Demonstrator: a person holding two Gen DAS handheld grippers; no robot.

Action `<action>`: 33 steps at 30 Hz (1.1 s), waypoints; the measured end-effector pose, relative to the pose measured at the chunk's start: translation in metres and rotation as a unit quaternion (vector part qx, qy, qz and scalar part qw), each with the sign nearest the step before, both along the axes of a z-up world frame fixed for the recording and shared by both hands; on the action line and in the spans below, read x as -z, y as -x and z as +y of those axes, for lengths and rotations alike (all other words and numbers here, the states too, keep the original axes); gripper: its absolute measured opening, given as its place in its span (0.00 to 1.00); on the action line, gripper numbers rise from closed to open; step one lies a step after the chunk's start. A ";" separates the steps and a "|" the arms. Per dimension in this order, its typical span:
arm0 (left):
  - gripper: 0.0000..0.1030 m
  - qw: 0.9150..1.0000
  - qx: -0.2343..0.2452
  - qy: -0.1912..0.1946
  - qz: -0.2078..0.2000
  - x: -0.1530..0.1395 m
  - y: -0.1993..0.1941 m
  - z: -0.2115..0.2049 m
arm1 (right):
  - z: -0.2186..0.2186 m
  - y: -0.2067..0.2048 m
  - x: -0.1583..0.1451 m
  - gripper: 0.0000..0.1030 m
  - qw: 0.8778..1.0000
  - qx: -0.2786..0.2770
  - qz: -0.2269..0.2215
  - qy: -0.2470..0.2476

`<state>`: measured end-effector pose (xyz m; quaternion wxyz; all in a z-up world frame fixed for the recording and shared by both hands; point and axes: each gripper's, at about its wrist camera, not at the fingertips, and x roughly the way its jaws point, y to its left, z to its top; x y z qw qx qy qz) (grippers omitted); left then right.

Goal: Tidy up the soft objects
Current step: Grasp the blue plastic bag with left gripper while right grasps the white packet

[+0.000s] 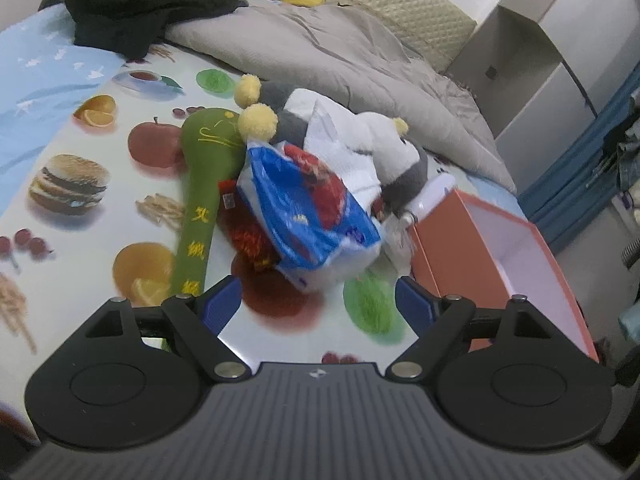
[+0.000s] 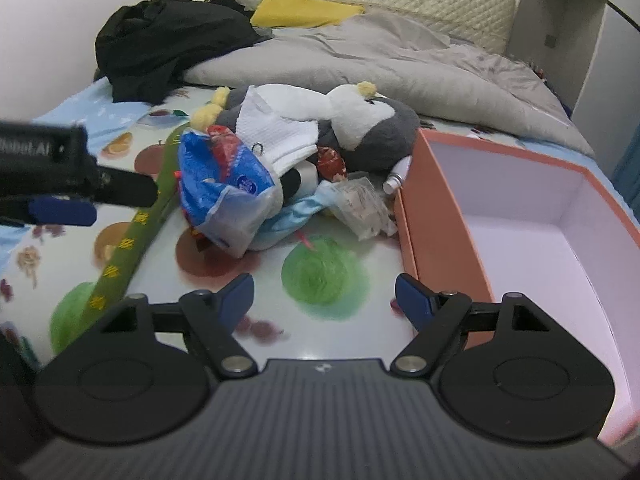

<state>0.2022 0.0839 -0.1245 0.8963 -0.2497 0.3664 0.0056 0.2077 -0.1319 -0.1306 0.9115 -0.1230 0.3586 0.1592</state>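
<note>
A heap of soft things lies on the fruit-print bedsheet (image 1: pixel 80 128). It holds a blue-and-white plastic bag (image 1: pixel 308 216) (image 2: pixel 224 188), a grey-and-white plush penguin (image 1: pixel 396 152) (image 2: pixel 360 120), a white cloth (image 2: pixel 280 136) and a long green cushion with yellow characters (image 1: pixel 200 184) (image 2: pixel 132 236). An orange box with a white inside (image 1: pixel 460 248) (image 2: pixel 440 220) stands open to the right of the heap. My left gripper (image 1: pixel 317 286) hovers open just short of the bag, nothing between its fingers. My right gripper (image 2: pixel 324 282) is open over a green print, left of the box wall.
A clear wrapper (image 2: pixel 360 204) and a small white bottle (image 2: pixel 396 174) lie against the box. Behind the heap are a grey duvet (image 2: pixel 400 64), black clothing (image 2: pixel 168 40) and a yellow pillow (image 2: pixel 304 10). A white cabinet (image 1: pixel 540 60) stands past the bed.
</note>
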 end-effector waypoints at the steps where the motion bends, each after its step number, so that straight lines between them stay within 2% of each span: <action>1: 0.86 1.000 -0.004 0.005 0.002 0.002 -0.006 0.002 | 0.003 -0.006 0.002 0.77 1.000 -0.006 0.000 0.002; 6: 0.92 1.000 -0.007 0.029 0.000 0.010 -0.035 0.006 | 0.015 -0.037 0.016 0.76 1.000 -0.014 0.000 0.019; 11: 0.93 0.998 -0.010 0.059 0.007 0.021 -0.060 0.009 | 0.027 -0.065 0.034 0.70 0.998 -0.024 -0.012 0.061; 15: 0.95 0.997 -0.027 0.068 0.013 0.029 -0.077 0.011 | 0.034 -0.087 0.047 0.66 0.996 -0.026 -0.014 0.087; 23: 0.96 0.997 -0.033 0.068 0.034 0.040 -0.102 0.008 | 0.043 -0.110 0.070 0.50 0.991 -0.039 -0.021 0.130; 26: 0.96 0.996 -0.038 0.070 0.043 0.043 -0.109 0.007 | 0.044 -0.114 0.077 0.41 0.989 -0.042 -0.019 0.138; 28: 0.94 0.996 -0.038 0.062 0.042 0.042 -0.112 0.006 | 0.044 -0.116 0.081 0.29 0.989 -0.042 -0.016 0.141; 29: 0.93 0.997 -0.038 0.057 0.045 0.042 -0.113 0.005 | 0.044 -0.117 0.082 0.26 0.989 -0.041 -0.015 0.144; 31: 0.83 0.997 -0.037 0.056 0.047 0.041 -0.114 0.004 | 0.042 -0.117 0.083 0.17 0.988 -0.041 -0.016 0.146; 33: 0.65 0.997 -0.036 0.056 0.049 0.041 -0.112 0.005 | 0.041 -0.115 0.080 0.12 0.988 -0.041 -0.021 0.145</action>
